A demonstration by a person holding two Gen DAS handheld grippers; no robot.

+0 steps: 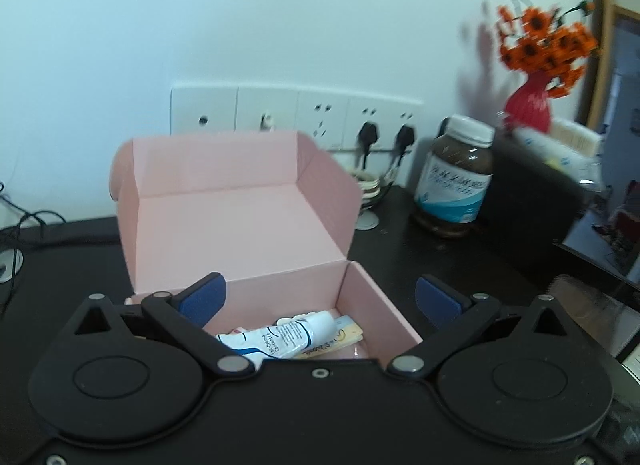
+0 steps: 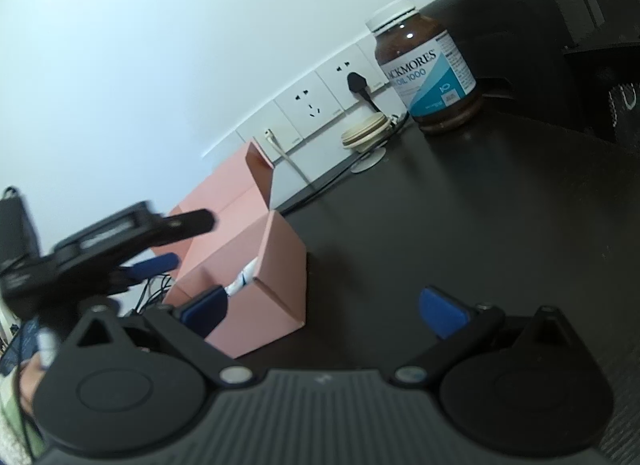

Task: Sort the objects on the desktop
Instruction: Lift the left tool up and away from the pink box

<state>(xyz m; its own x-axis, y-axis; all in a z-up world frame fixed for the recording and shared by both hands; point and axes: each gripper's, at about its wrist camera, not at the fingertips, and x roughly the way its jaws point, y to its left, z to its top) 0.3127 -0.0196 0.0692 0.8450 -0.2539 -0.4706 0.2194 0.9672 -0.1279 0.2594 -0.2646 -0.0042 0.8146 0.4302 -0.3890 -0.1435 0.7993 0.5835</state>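
While a dark tabletop (image 1: 440, 261) spreads below a white wall, a pink box (image 1: 240, 221) stands open on it, lid raised. Right of it and well apart stands a brown supplement bottle (image 2: 430, 69). Both the left claw (image 1: 320, 299) and the right claw (image 2: 324, 305) are spread wide, gripping nothing. Inside the box lies a white tube (image 1: 280, 339) over a yellow packet (image 1: 344, 339).
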